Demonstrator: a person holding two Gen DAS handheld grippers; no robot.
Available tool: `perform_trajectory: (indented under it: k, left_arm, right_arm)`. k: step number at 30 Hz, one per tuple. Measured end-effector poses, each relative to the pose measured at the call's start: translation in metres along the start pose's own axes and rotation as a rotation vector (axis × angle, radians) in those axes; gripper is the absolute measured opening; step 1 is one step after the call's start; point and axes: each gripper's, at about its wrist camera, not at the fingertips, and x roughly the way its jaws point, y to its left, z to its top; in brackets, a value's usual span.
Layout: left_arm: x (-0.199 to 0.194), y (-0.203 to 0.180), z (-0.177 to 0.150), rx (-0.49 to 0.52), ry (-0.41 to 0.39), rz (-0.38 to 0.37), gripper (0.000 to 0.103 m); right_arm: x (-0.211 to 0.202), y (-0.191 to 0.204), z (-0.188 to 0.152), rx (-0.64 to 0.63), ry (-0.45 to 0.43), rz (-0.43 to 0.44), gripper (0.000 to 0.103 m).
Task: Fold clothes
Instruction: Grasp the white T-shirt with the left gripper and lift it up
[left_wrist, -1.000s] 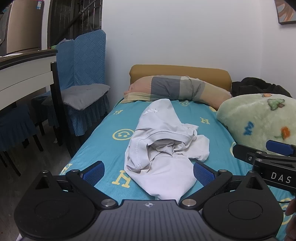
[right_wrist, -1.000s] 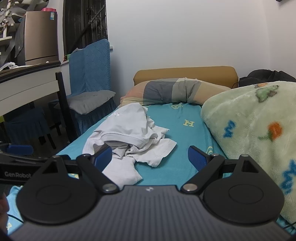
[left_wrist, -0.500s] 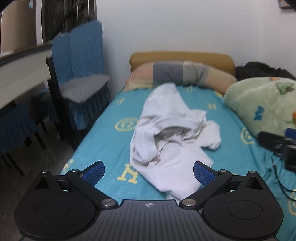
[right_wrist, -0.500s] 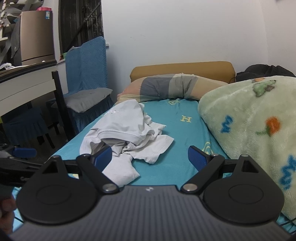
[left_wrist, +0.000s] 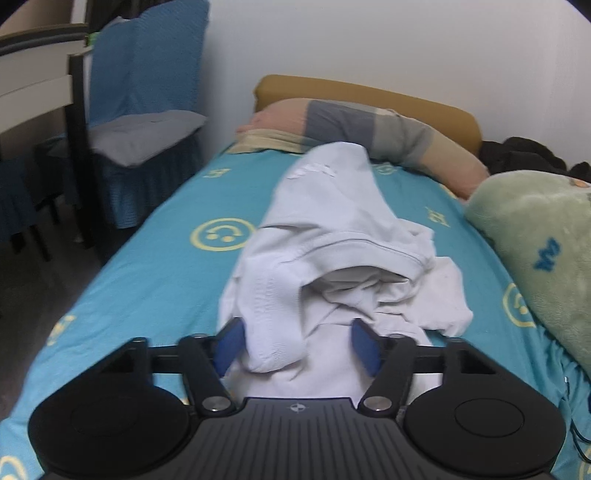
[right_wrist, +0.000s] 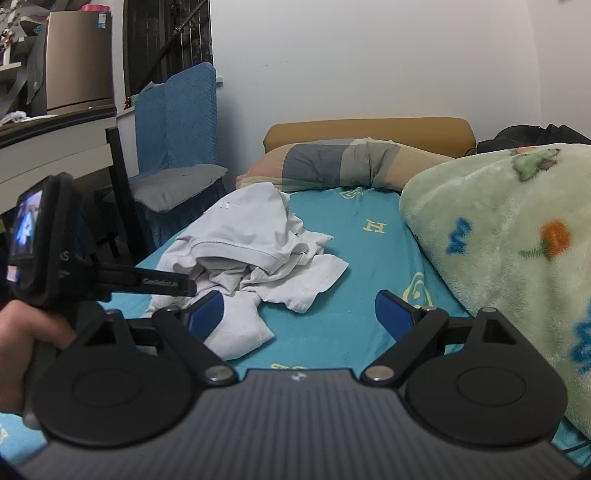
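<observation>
Shirt (left_wrist: 332, 236) crumpled on teal bedsheet (left_wrist: 155, 266), bedroom.

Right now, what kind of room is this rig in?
Most likely a small home bedroom. A bed with a teal smiley-print sheet and a striped pillow fills the view, a green fleece blanket is heaped along one side, and a crumpled white garment lies on the sheet.

I see a crumpled white cotton-like shirt (left_wrist: 332, 258) of matt soft cloth, a fuzzy pale-green fleece blanket (right_wrist: 509, 236), and my left hand-held gripper (left_wrist: 297, 345) in matt black ribbed plastic.
</observation>
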Motion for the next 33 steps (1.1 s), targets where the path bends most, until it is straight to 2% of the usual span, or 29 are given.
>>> perform_trajectory:
  k: [1, 2, 3, 5, 8, 14, 19, 21, 25, 31, 33]
  left_arm:
    - [0.0, 0.0, 0.0, 0.011, -0.006, 0.014, 0.036]
    - [0.001, 0.001, 0.0, 0.022, -0.012, 0.027, 0.018]
    - [-0.002, 0.001, 0.001, 0.033, -0.026, 0.037, 0.012]
    - [-0.015, 0.001, 0.005, 0.061, -0.075, 0.043, 0.01]
    - [-0.045, 0.005, 0.021, 0.042, -0.125, -0.005, 0.009]
    - [-0.132, 0.02, 0.049, 0.0, -0.222, -0.117, 0.008]
    - [-0.203, 0.039, 0.051, -0.046, -0.288, -0.204, 0.007]
    - [-0.224, 0.048, 0.048, -0.053, -0.299, -0.229, 0.007]
    - [-0.246, 0.068, 0.037, -0.089, -0.276, -0.271, 0.007]
    - [-0.246, 0.085, 0.035, -0.142, -0.265, -0.319, 0.007]
    - [-0.243, 0.088, 0.035, -0.139, -0.272, -0.317, 0.007]
  right_arm:
    - [0.002, -0.001, -0.001, 0.003, 0.001, 0.001, 0.09]
    - [0.004, -0.001, -0.002, 0.004, 0.0, 0.001, 0.09]
    - [0.006, -0.002, -0.003, 0.005, 0.0, 0.0, 0.09]
    - [0.008, -0.003, -0.005, 0.012, 0.003, -0.007, 0.09]
    - [0.004, -0.005, -0.005, 0.019, -0.03, -0.003, 0.09]
    - [-0.019, -0.006, -0.002, -0.001, -0.14, -0.033, 0.09]
    - [-0.046, 0.005, 0.002, -0.015, -0.209, -0.066, 0.09]
    - [-0.056, 0.017, 0.005, -0.019, -0.217, -0.045, 0.09]
    - [-0.064, 0.053, 0.012, -0.06, -0.172, 0.028, 0.09]
    - [-0.051, 0.132, 0.025, -0.207, -0.097, 0.119, 0.09]
    - [-0.04, 0.155, 0.027, -0.245, -0.091, 0.094, 0.09]
